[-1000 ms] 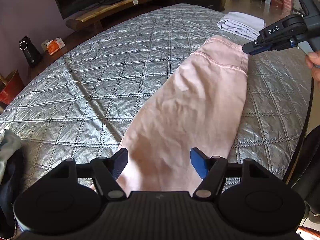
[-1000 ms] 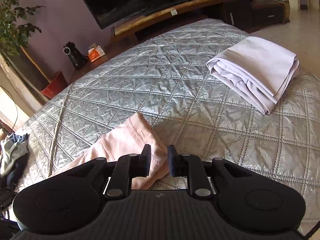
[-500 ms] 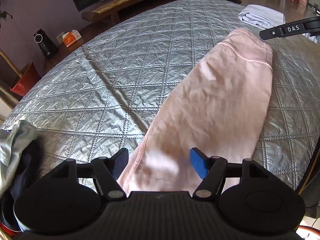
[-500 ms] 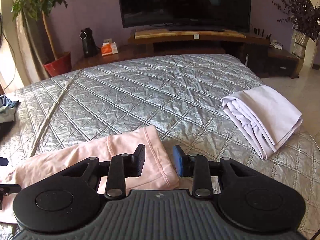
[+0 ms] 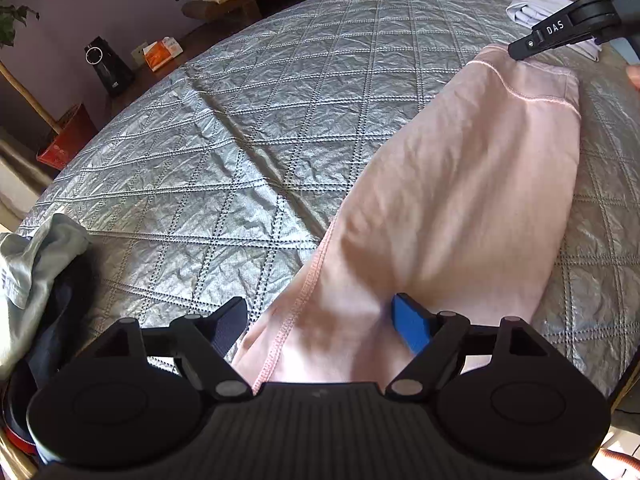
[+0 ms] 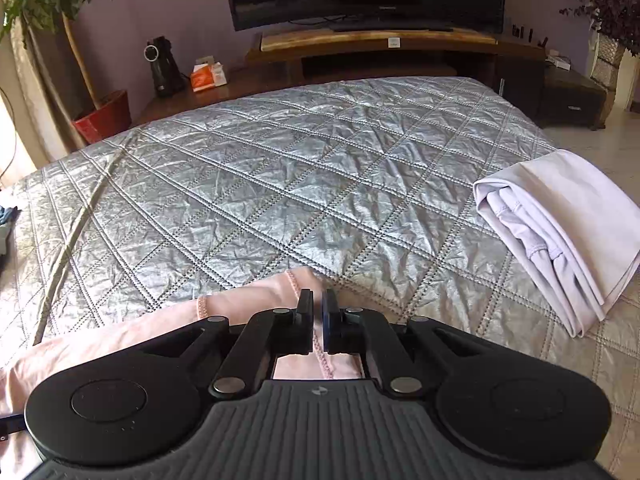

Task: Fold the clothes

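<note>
- Between the right gripper's [image 6: 318, 312] nearly closed jaws: the hemmed end of the pink garment [image 5: 460, 200], apparently pinched.
- At the opposite end: left gripper [image 5: 320, 326] spread wide, holding nothing, poised over the cloth.
- Across the silver quilt [image 6: 280, 184]: pink garment stretched long and narrow, seemingly folded lengthwise already, cross folds left.
- Near the quilt's right edge: white garment [image 6: 560, 232] folded; unfolded clothes [image 5: 28, 272] heaped at left.

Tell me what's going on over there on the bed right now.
A person with two handheld grippers is folding a pink garment laid out long on the silver quilted bedspread. The right gripper is pinched shut on one hemmed end; the left gripper sits open over the other. A folded white garment lies nearby.
</note>
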`<state>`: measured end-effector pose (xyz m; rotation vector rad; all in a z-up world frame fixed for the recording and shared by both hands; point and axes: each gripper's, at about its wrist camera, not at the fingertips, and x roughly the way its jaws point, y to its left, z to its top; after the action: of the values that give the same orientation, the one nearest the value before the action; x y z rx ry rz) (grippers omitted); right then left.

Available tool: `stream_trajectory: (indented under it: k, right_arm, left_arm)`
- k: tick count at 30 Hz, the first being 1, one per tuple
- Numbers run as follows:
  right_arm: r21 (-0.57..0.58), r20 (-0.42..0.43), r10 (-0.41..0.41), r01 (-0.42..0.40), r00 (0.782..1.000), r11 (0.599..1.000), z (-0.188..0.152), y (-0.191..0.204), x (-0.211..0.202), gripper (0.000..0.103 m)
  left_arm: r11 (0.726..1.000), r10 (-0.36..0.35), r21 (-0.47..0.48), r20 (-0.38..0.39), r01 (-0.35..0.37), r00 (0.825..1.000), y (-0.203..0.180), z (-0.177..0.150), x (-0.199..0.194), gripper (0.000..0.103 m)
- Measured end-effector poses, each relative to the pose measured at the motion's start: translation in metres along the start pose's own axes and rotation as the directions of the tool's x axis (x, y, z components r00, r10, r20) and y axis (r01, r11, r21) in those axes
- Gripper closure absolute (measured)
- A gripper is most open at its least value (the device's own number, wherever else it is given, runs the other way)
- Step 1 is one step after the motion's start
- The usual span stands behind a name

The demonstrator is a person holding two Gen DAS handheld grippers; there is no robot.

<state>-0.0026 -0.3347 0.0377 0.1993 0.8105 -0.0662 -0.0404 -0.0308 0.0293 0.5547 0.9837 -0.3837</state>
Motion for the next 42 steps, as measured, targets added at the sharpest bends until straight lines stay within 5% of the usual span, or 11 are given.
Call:
stream_trajectory:
  k: [4, 8, 10, 13, 18, 25, 31, 34, 36, 39, 42]
  right_arm:
    - [-0.038, 0.057, 0.021, -0.019, 0.998, 0.999, -0.001, 0.004, -0.017, 0.088]
    - [-0.145, -0.077, -0.003, -0.009, 0.997, 0.989, -0.009, 0.016, 0.007, 0.076]
    - [-0.045, -0.057, -0.016, 0.014, 0.998, 0.999, -0.007, 0.001, 0.005, 0.064]
    - [0.070, -0.027, -0.016, 0.018, 1.000, 0.997, -0.006, -0.024, -0.008, 0.062]
    - [0.292, -0.069, 0.190, -0.162, 0.979, 0.943, -0.017, -0.065, -0.017, 0.046]
    - [0.400, -0.125, 0.295, -0.224, 0.947, 0.889, -0.043, -0.077, -0.017, 0.044]
    - [0.541, -0.062, 0.378, -0.287, 0.924, 0.791, -0.047, -0.094, -0.008, 0.037]
    - [0.510, -0.067, 0.400, -0.313, 0.914, 0.801, -0.041, -0.090, -0.002, 0.032]
    - [0.489, -0.078, 0.384, -0.301, 0.920, 0.819, -0.038, -0.089, -0.001, 0.039]
    - [0.447, -0.115, 0.331, -0.249, 0.937, 0.859, -0.038, -0.089, -0.002, 0.071]
    - [0.502, -0.088, 0.375, -0.284, 0.923, 0.817, -0.045, -0.100, -0.001, 0.071]
  left_arm:
    - [0.998, 0.038, 0.042, 0.018, -0.039, 0.999, -0.004, 0.003, -0.005, 0.029]
    - [0.997, 0.070, 0.035, 0.054, -0.072, 0.996, -0.001, 0.009, -0.012, 0.032]
    - [0.995, 0.089, 0.033, 0.072, -0.092, 0.993, 0.000, 0.011, -0.015, 0.032]
    - [0.994, 0.097, 0.044, 0.108, -0.102, 0.989, -0.002, 0.015, -0.020, 0.035]
    - [0.998, 0.032, 0.038, 0.190, -0.040, 0.981, -0.011, 0.025, -0.031, 0.034]
    - [0.996, 0.005, 0.088, 0.133, -0.017, 0.991, -0.030, 0.021, -0.015, 0.035]
    - [0.992, -0.010, 0.125, 0.079, 0.000, 0.997, -0.043, 0.018, -0.001, 0.033]
    - [0.994, -0.008, 0.105, 0.079, 0.000, 0.997, -0.041, 0.016, 0.001, 0.029]
    - [0.997, -0.016, 0.080, 0.074, 0.010, 0.997, -0.036, 0.015, 0.002, 0.027]
    - [0.998, -0.025, 0.053, 0.070, 0.021, 0.997, -0.032, 0.015, 0.003, 0.026]
    - [0.998, -0.020, 0.058, 0.075, 0.016, 0.997, -0.033, 0.015, 0.003, 0.026]
